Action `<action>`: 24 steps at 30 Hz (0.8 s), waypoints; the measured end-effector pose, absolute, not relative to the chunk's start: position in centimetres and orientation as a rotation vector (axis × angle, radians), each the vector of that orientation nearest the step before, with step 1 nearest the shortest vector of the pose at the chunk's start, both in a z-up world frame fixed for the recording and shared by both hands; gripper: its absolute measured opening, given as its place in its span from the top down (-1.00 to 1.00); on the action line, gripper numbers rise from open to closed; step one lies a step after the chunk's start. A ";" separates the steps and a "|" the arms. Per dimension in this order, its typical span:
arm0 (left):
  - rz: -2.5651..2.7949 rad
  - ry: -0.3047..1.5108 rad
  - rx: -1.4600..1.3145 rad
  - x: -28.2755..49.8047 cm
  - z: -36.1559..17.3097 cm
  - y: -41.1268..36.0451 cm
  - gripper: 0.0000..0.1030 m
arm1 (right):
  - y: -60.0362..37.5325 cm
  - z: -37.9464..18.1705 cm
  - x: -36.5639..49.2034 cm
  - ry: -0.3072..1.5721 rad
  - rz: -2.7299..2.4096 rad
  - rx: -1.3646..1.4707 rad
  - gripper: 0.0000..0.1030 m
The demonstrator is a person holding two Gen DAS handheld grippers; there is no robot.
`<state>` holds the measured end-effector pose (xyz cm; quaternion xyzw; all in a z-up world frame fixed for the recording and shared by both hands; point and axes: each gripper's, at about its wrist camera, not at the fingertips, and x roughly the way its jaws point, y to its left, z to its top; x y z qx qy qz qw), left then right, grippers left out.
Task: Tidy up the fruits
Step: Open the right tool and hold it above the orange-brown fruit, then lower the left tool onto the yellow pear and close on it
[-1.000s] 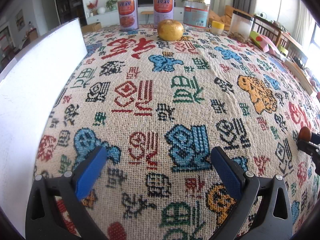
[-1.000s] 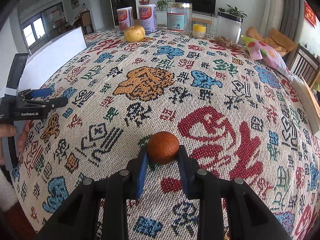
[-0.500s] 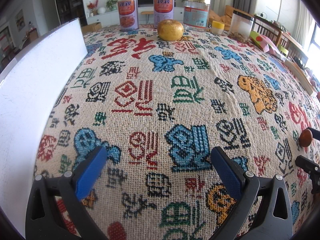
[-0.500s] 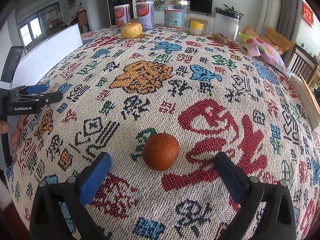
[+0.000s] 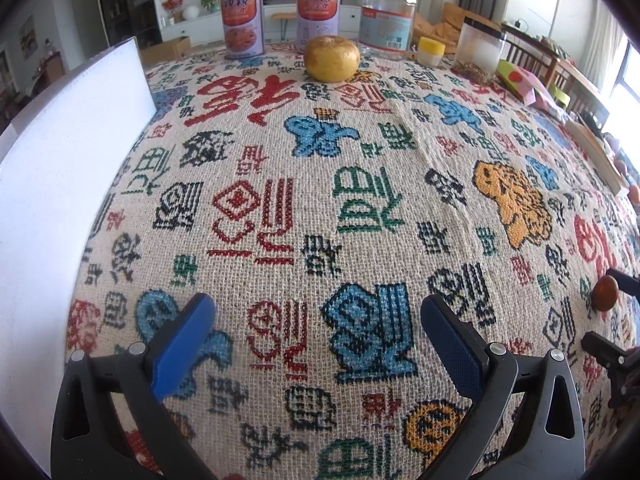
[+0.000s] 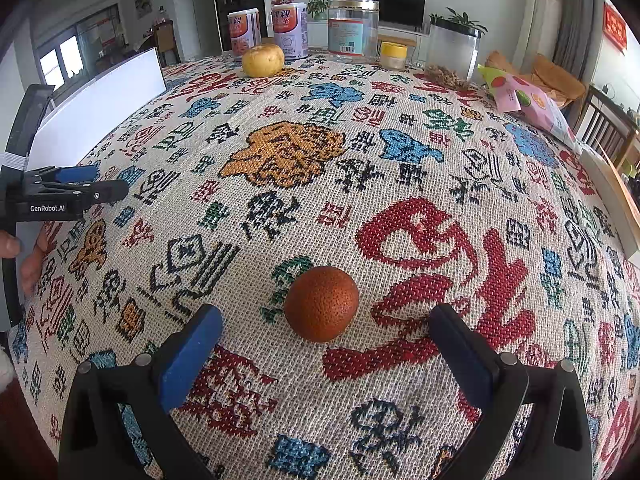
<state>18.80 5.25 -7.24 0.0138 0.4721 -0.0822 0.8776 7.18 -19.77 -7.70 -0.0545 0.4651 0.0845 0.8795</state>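
Two tools: both spread wide, gripping nothing.
Right tool (image 6: 320, 344): small orange (image 6: 321, 303) lies loose between its fingers on the bench cloth (image 6: 400, 168).
Left tool (image 5: 316, 328): over bare cloth; side marked "GenRobot.AI".
Far edge: yellow fruit (image 6: 263, 60) before two cans (image 6: 289, 31); writing unreadable.

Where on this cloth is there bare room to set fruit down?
Free: the wide middle between the small orange, white board and yellow fruit. Crowded: the far edge, with cans, jars and snack bag.
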 end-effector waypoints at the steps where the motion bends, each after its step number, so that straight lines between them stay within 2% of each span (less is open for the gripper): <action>1: -0.181 0.986 0.007 20.1 -7.0 5.1 -0.98 | -19.8 -7.7 7.2 0.970 0.176 -0.114 -1.00; 10: -0.085 0.964 -0.072 35.6 -7.3 2.4 -0.98 | -19.8 -7.7 7.2 0.970 0.177 -0.113 -1.00; 16: -0.044 0.941 -0.014 41.5 -7.6 0.5 -0.96 | -19.8 -7.8 7.2 0.969 0.180 -0.115 -1.00; 17: -0.049 0.928 0.015 41.9 -7.6 0.2 -0.85 | -19.8 -7.8 7.2 0.969 0.180 -0.115 -1.00; 18: -0.066 0.900 0.026 41.9 -7.5 0.0 -0.60 | -19.8 -7.8 7.2 0.968 0.181 -0.115 -1.00; 19: -0.115 0.890 0.011 41.7 -7.5 -0.1 -0.26 | -19.8 -7.8 7.2 0.968 0.180 -0.115 -1.00; 24: -0.113 0.882 -0.002 37.6 -7.1 1.2 -0.25 | -20.1 -7.7 7.2 0.963 0.192 -0.091 -1.00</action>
